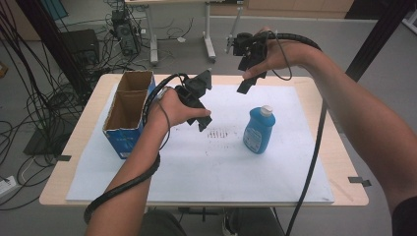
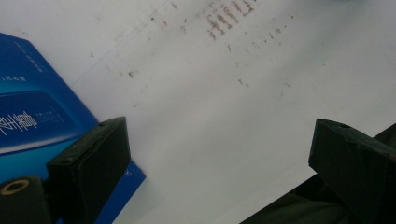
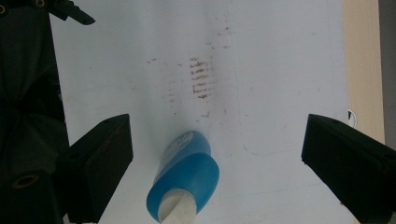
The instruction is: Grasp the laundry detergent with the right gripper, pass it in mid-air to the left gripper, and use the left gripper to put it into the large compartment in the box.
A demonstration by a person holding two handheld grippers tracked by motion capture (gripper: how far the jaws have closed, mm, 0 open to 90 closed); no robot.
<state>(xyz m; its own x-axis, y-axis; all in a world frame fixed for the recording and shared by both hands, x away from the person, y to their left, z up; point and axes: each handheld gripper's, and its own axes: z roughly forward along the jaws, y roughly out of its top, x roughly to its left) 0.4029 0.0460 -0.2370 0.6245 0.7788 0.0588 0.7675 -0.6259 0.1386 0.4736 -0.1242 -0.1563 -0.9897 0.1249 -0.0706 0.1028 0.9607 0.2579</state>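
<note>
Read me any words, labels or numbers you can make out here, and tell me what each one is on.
Nothing can be quoted with confidence.
Blue box: white characters and a line of small print on its side, in the left gripper view, too blurred to read.
Blue box, high view: pale print on the front, too small to read.
Blue bottle: a pale label, its print too small to read.
White mat: reddish smudges, not writing.
</note>
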